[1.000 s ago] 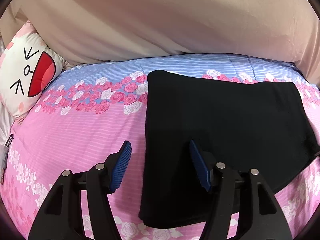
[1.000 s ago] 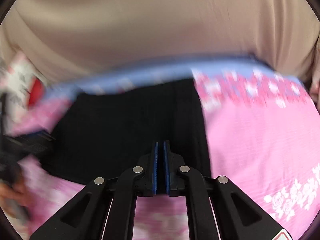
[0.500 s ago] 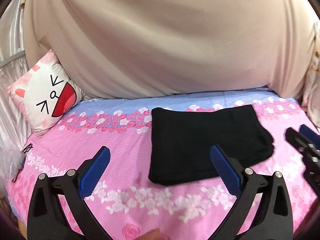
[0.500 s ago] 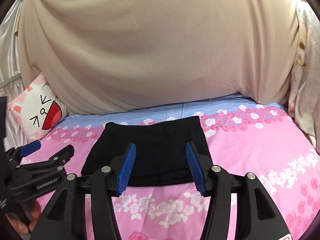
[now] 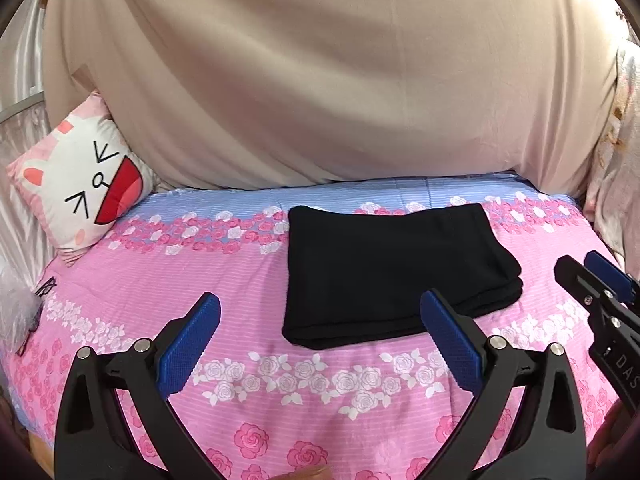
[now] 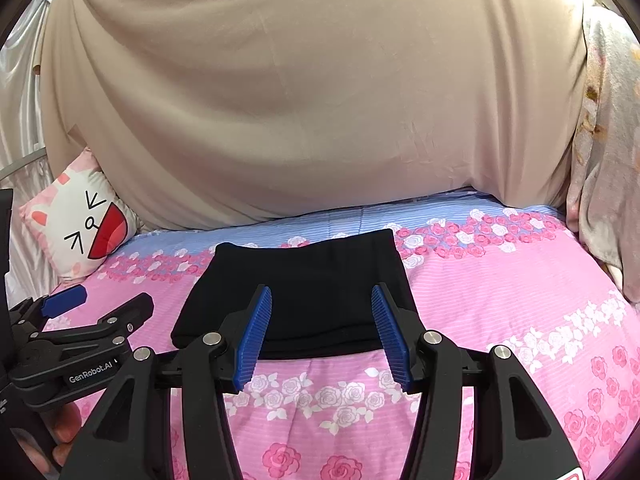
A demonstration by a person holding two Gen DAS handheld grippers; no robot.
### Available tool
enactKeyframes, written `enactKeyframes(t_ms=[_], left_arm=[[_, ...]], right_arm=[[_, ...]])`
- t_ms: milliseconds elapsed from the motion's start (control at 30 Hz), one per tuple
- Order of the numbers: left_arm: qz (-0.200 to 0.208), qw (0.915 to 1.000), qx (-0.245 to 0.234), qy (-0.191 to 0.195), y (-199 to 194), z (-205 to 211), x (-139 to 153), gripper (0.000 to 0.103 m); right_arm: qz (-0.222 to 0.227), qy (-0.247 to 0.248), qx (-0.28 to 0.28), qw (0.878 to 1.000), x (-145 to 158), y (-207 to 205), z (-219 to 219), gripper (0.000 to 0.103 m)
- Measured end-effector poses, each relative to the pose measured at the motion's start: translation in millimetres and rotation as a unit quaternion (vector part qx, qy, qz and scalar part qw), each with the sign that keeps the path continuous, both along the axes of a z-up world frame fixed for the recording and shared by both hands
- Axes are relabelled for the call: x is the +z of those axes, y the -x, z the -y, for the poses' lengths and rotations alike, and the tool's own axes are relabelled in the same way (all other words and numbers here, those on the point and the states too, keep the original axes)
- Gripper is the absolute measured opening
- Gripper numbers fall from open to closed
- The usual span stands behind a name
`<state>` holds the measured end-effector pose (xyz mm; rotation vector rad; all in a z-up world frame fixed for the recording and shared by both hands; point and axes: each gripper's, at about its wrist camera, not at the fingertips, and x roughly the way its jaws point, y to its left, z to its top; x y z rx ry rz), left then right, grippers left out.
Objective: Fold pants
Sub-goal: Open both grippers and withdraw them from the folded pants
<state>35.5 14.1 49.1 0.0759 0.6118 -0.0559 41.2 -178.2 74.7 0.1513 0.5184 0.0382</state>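
Observation:
The black pants (image 5: 394, 274) lie folded into a flat rectangle on the pink floral bedspread (image 5: 168, 280); they also show in the right wrist view (image 6: 304, 296). My left gripper (image 5: 320, 340) is open and empty, held back from the pants' near left corner. My right gripper (image 6: 322, 336) is open and empty, just short of the pants' near edge. The right gripper also shows at the right edge of the left wrist view (image 5: 592, 276), and the left gripper shows at the left of the right wrist view (image 6: 100, 300). Neither touches the pants.
A cartoon-face pillow (image 5: 80, 184) leans at the back left. A beige draped cloth (image 5: 320, 80) covers the wall behind the bed. A pale floral fabric (image 6: 608, 152) hangs at the right. A plastic bag (image 5: 16, 304) lies at the left edge.
Both grippers have pulled back and up from the pants. The right gripper went from shut to open. The left gripper opened wider. The folded pants stay flat on the bed.

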Motion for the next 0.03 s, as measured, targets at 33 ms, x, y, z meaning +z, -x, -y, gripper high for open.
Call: enactKeyframes(t_ms=[33], left_arm=[[-0.002, 1.0, -0.001, 0.001, 0.1, 0.2, 0.2, 0.098]], right_arm=[[0.0, 0.0, 0.0, 1.0, 0.0, 0.1, -0.7, 0.052]])
